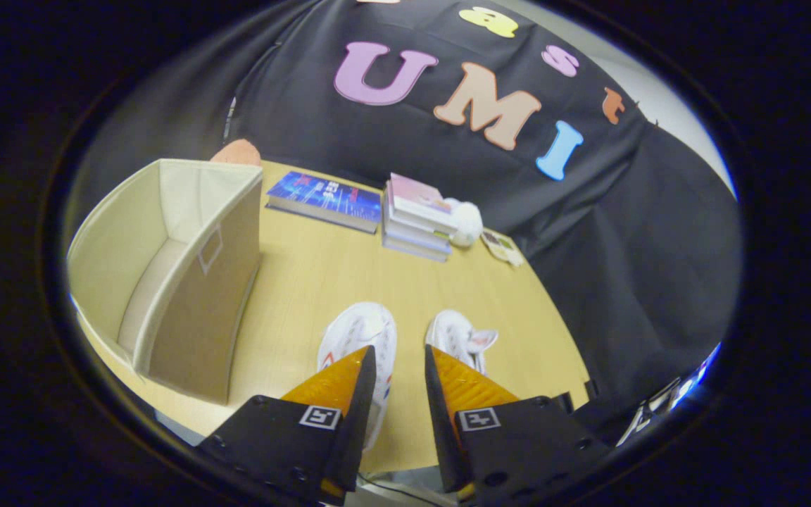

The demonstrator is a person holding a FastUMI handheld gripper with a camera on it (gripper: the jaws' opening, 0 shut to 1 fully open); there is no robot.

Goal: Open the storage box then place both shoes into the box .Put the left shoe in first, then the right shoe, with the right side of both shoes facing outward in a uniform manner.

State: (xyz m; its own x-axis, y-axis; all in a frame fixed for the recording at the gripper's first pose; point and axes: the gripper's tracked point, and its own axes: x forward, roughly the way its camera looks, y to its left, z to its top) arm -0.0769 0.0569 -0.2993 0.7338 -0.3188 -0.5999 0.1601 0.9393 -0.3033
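- One box (187,282) stands on the table (321,282), off to the left of the claw and a little beyond it; its top is open, nothing shows inside, and its long axis runs away from the claw.
- Two shoes (360,338) lie side by side just ahead of the fingers, partly hidden under them; both long axes run straight away from the claw, nearly parallel to the box.
- Left-hand shoe sits under and just beyond the left finger; the right-hand shoe (458,338) sits just beyond the right finger, well apart from the box.
- Which end is toe or heel I cannot tell for sure; a tongue-like flap sticks out at the right-hand shoe's side.
- Claw (400,355) is spread, pinching nothing, its gap over bare table between the shoes.
- Judged from this, the box is already open, and the coming move is a shift left onto the nearer shoe, which also lies closer to the box.
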